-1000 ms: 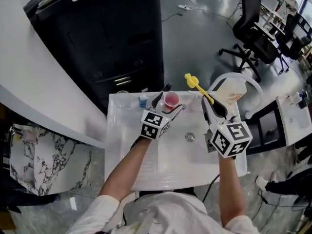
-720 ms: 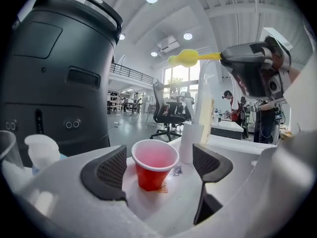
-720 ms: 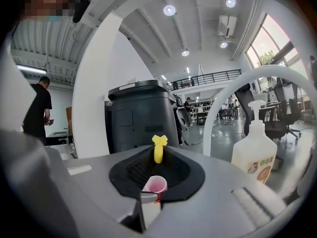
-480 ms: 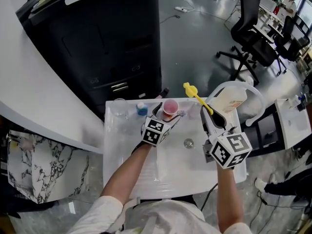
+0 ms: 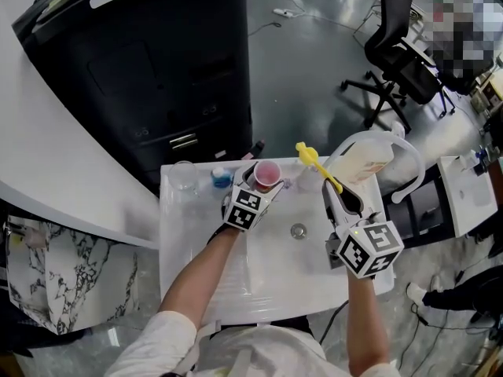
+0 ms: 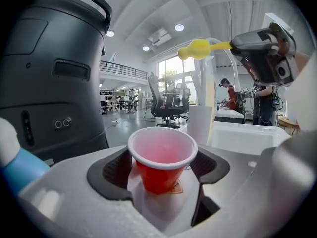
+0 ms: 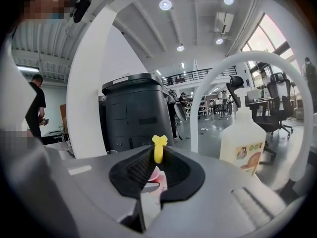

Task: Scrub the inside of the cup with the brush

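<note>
— White sink (image 5: 189, 242) in front, black cabinet (image 5: 173, 69) behind it, office chairs (image 5: 401, 53) out on the grey floor (image 5: 306, 77). Where's the cup?
— The red cup (image 6: 162, 155) stands upright at the back of the sink, between the jaws of the left gripper (image 5: 265, 177). Those jaws stand wide and have just been closing in; their pads meet the rim on both sides.
— And the brush?
— The yellow brush (image 5: 313, 157) is in the right gripper (image 5: 343, 188), whose jaws are clamped on the handle. Its head sticks up and away, right of the cup and outside it.
— Anything nearby?
— A soap bottle (image 5: 363, 162) under a curved white tap (image 5: 409, 151), just past the right gripper. The drain (image 5: 298, 230) lies between the two grippers.
</note>
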`<action>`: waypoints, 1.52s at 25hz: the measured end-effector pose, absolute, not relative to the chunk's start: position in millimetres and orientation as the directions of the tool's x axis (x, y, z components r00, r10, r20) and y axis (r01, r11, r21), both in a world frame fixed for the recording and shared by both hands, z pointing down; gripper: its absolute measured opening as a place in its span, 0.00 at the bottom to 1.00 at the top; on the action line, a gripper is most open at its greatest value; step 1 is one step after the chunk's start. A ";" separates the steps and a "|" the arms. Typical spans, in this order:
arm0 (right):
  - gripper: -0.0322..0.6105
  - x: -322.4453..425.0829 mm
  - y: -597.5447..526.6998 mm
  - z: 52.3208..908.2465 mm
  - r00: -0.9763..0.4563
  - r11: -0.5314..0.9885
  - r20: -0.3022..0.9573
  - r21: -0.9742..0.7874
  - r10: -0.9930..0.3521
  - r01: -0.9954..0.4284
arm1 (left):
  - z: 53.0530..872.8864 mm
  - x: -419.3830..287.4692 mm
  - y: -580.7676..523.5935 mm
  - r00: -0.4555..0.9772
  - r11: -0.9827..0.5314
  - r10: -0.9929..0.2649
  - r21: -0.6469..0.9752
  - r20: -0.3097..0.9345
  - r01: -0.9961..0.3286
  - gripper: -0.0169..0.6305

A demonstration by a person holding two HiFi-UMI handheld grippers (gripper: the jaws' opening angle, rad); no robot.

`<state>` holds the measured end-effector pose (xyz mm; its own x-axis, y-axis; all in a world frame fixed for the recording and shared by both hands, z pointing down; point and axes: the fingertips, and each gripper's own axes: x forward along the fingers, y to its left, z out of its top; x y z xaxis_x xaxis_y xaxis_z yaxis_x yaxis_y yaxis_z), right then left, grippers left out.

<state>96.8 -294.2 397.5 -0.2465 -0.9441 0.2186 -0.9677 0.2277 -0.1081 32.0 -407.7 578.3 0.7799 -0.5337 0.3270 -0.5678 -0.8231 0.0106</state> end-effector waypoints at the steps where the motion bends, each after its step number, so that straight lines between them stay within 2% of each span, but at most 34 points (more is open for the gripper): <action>1: 0.11 96.9 -294.0 398.9 -0.245 0.226 0.221 -0.108 -0.944 -0.968 | 578.7 31.5 -408.7 0.777 -0.823 -0.536 -0.002 0.329 -0.567 0.58; 2: 0.11 96.8 -294.0 400.0 -0.244 0.225 0.223 -0.109 -0.944 -0.968 | 578.7 30.7 -409.2 0.776 -0.824 -0.538 -0.011 0.330 -0.567 0.53; 3: 0.11 96.7 -294.1 401.0 -0.244 0.225 0.224 -0.109 -0.943 -0.968 | 578.4 29.8 -409.2 0.775 -0.824 -0.538 -0.016 0.330 -0.566 0.53; 20: 0.11 86.5 -302.0 392.8 -0.284 0.260 0.222 -0.132 -0.933 -0.957 | 505.1 8.7 -383.5 0.797 -0.843 -0.532 -0.088 0.285 -0.531 0.52; 26: 0.11 78.8 -296.3 382.7 -0.325 0.305 0.214 -0.125 -0.921 -0.944 | 473.6 -11.3 -372.8 0.782 -0.825 -0.561 -0.115 0.272 -0.553 0.52; 38: 0.11 66.4 -285.5 366.2 -0.463 0.453 0.203 -0.097 -0.863 -0.886 | 429.5 -44.9 -340.2 0.718 -0.757 -0.639 -0.061 0.278 -0.650 0.50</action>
<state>66.4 -285.5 366.2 -0.4629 -0.8629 0.2028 -0.8864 0.4526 -0.0972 -44.9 -340.2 429.5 0.7175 -0.6386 0.2782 -0.6503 -0.7572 -0.0609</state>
